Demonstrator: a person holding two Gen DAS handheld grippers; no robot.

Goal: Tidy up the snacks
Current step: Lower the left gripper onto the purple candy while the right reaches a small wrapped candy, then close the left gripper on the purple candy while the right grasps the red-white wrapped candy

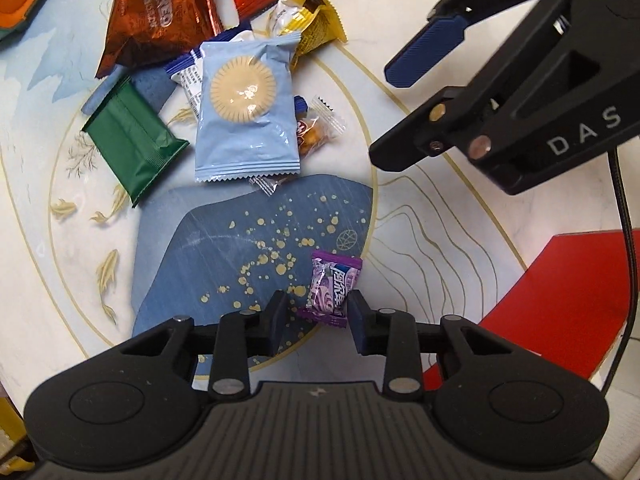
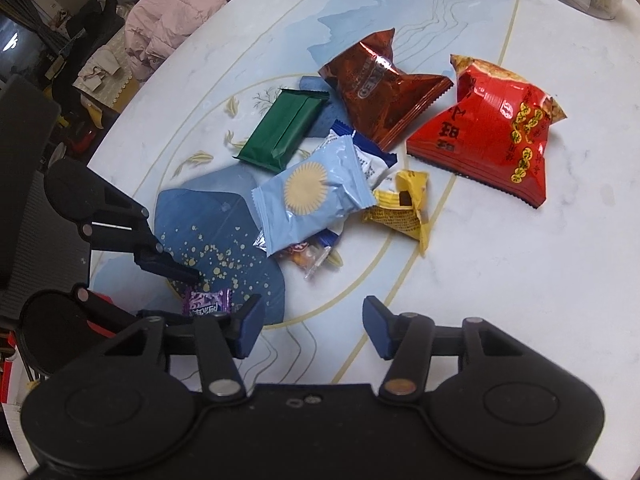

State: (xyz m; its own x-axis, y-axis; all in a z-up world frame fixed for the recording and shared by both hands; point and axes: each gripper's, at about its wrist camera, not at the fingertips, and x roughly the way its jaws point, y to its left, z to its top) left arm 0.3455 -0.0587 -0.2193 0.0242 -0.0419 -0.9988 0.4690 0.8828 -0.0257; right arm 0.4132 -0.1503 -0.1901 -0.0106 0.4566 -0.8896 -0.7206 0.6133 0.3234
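- Purple candy (image 1: 334,290) lies on the tabletop (image 1: 460,208), near side, apart from the snack pile (image 1: 248,108).
- Left claw (image 1: 318,316) spread, straddling it off-centre: right finger touching, long axis running along the fingers.
- Right claw (image 2: 312,326) spread, empty, farther off.

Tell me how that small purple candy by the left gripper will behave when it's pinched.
The purple candy looks light and should lift easily. Its glossy wrapper may slip or crinkle between the left gripper fingers. Lying flat, it probably won't roll.
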